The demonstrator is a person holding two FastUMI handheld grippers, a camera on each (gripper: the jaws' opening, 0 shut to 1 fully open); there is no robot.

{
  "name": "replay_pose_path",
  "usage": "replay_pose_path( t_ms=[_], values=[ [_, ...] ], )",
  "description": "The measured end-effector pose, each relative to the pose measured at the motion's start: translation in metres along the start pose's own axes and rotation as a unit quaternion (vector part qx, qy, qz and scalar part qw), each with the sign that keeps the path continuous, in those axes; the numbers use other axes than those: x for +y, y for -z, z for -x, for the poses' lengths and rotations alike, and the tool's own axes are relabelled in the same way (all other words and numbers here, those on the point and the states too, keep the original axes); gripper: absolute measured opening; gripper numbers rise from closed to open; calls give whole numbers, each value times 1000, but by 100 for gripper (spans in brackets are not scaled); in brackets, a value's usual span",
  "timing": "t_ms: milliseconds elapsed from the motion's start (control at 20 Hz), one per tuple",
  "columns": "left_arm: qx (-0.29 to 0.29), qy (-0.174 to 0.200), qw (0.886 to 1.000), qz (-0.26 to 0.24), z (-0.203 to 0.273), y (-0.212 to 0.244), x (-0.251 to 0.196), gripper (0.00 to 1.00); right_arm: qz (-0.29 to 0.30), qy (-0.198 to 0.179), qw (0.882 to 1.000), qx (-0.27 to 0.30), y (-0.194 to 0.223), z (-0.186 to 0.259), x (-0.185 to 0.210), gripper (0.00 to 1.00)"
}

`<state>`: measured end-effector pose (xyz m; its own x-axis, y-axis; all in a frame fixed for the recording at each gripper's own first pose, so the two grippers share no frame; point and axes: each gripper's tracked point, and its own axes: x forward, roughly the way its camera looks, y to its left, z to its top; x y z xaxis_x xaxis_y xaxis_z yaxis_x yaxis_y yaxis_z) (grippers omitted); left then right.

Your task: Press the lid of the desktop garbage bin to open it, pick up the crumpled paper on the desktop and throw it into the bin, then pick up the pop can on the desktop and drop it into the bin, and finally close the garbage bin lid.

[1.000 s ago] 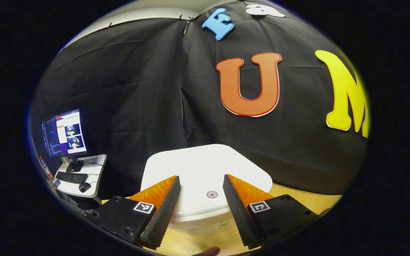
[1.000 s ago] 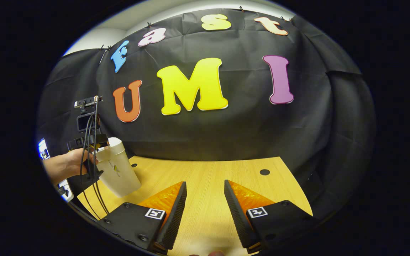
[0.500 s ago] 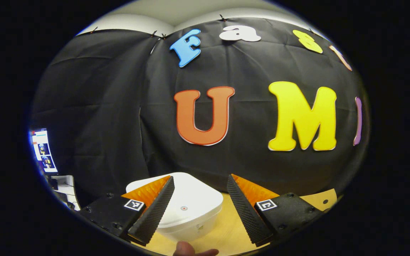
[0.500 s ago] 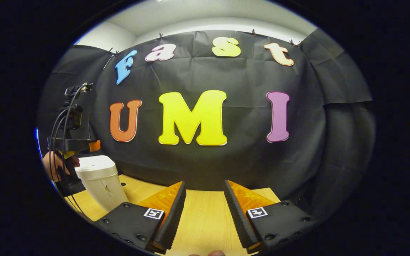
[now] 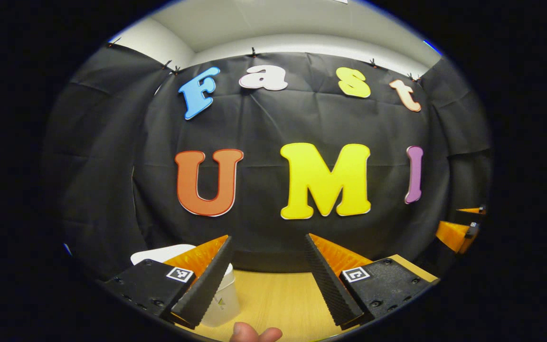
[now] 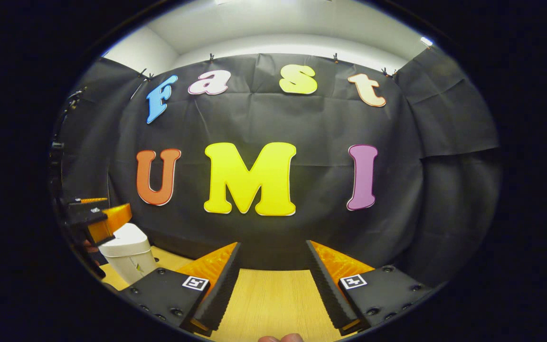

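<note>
Black cloth backs a bare wooden desktop (image 6: 273,294), and both tools are held level above it. The left gripper (image 5: 266,270) has its jaws wide with nothing between them, and the right gripper (image 6: 271,275) is the same, gaping over plain wood. Just beyond the left gripper's near finger stands the white garbage bin (image 5: 221,297), low and to the left; in the right gripper view the bin (image 6: 128,254) sits at the far left with its lid apparently down, though the edge of the view is too warped to be sure. If the lid has not latched fully, it could spring up again. A careless sweep of the left gripper, so close beside it, could also nudge or tip the light bin.
</note>
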<state>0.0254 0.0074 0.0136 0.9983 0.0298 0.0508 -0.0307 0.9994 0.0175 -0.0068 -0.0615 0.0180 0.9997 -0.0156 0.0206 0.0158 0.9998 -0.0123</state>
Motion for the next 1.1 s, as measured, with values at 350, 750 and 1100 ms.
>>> replay_pose_path(
  t_ms=[350, 750, 1100],
  values=[
    [-6, 48, 999, 15, 23, 0, -37, 98, 5, 19, 1000, -18, -6, 8, 4, 86],
    [17, 48, 999, 17, 27, 11, -31, 98, -4, 16, 1000, -4, 4, 2, 9, 86],
    [22, 47, 999, 13, 30, 14, -25, 98, -4, -4, 1000, 1, 7, -2, 26, 84]
  ],
)
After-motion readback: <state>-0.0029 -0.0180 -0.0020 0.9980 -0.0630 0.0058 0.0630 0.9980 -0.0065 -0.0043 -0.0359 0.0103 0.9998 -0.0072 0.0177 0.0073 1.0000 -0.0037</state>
